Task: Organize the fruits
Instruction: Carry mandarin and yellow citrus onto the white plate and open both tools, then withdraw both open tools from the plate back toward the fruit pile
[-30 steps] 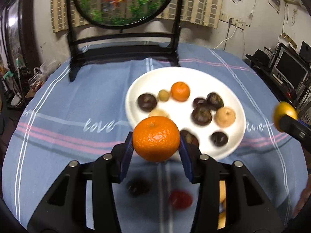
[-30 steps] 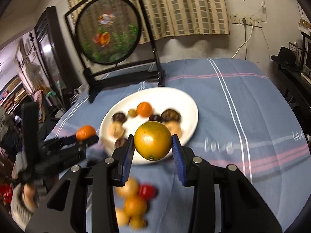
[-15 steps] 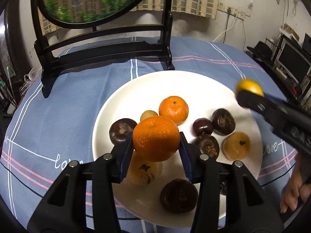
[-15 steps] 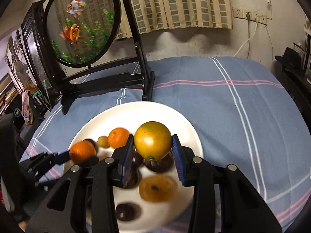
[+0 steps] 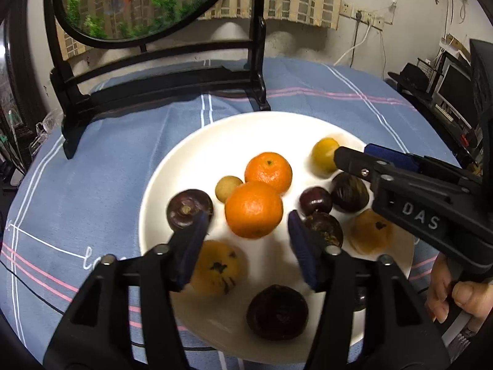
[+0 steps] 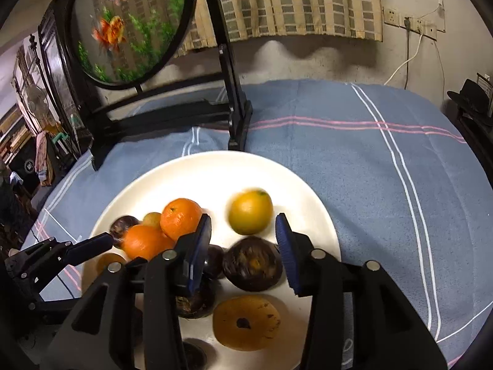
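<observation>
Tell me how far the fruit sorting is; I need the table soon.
Done: the white plate already holds many fruits. In hand: the left gripper and right gripper have just been opening, with the tangerine and yellow-green orange free between their jaws. Left: pulling both grippers back; any fruit off the plate is out of view.

Ahead of the left tool (image 5: 245, 231) we see a white plate (image 5: 197, 154), glazed and glossy; the orange (image 5: 253, 213) between its jaws has a dimpled, faintly shiny peel; the dark fruit (image 5: 276, 311) nearer us looks dull and rough; under the plate lies a matt woven cloth (image 5: 92, 178); our tools are matt black plastic with metal screws.
</observation>
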`<state>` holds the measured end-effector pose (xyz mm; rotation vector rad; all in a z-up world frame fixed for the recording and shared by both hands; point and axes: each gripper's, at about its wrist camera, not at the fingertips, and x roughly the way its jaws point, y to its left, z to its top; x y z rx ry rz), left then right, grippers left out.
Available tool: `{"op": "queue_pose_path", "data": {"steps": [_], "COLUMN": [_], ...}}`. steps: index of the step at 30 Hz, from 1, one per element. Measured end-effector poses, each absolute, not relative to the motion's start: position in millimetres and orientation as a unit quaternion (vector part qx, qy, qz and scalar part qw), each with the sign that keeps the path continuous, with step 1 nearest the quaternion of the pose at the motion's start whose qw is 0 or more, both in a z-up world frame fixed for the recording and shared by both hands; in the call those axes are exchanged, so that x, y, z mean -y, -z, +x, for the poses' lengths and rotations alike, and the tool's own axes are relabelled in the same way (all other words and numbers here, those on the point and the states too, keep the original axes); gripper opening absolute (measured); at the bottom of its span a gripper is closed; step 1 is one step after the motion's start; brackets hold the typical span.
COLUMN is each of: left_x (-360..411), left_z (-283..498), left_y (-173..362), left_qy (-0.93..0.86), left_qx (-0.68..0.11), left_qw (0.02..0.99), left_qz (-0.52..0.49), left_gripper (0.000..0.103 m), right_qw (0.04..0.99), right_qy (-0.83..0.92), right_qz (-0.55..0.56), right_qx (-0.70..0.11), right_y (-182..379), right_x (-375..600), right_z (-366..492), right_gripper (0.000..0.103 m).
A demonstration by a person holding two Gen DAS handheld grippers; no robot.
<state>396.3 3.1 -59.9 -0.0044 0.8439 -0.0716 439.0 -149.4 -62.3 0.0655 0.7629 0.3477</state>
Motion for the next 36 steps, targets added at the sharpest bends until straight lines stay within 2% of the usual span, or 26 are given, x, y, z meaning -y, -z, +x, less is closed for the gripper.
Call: {"op": "queue_pose_path", "data": {"steps": [10, 11, 12, 13, 18, 26, 36], "left_x": [-18, -20, -24, -27, -46, -67, -65], "left_z": [385, 381, 375, 370, 329, 252, 250], "left_y": [36, 33, 29, 27, 21, 43, 68], "left_qy": [0.025, 0.022, 0.019, 0.018, 0.006, -0.005, -0.021], "left_qx": [-0.387, -0.384, -0.379, -0.377, -0.373, -0.375, -0.389], "left_qw": [0.922, 0.923, 0.925, 0.926, 0.927, 0.927, 0.921], "left_qz": [-0.015, -0.015, -0.017, -0.02, -0.035, -0.029, -0.005], "left_gripper": [0.058, 0.058, 0.058, 0.058, 0.066, 0.067, 0.064], "right_qw": [0.911, 0.909, 0.906, 0.907, 0.911, 0.897, 0.887], "right_qy": [-0.198, -0.202, -0.204, -0.203, -0.202, -0.197, -0.179], "right_qz": [0.078, 0.087, 0.1, 0.105, 0.097, 0.127, 0.171], "right_qx": [-0.352, -0.354, -0.356, -0.354, -0.346, -0.376, -0.39], "right_y": [35, 33, 29, 26, 13, 36, 63], "right_x": [155, 156, 158, 159, 161, 193, 228], "right_z": [420, 416, 411, 406, 365, 283, 259], "right_gripper": [0.045, 0.049, 0.059, 0.063, 0.063, 0.064, 0.065]}}
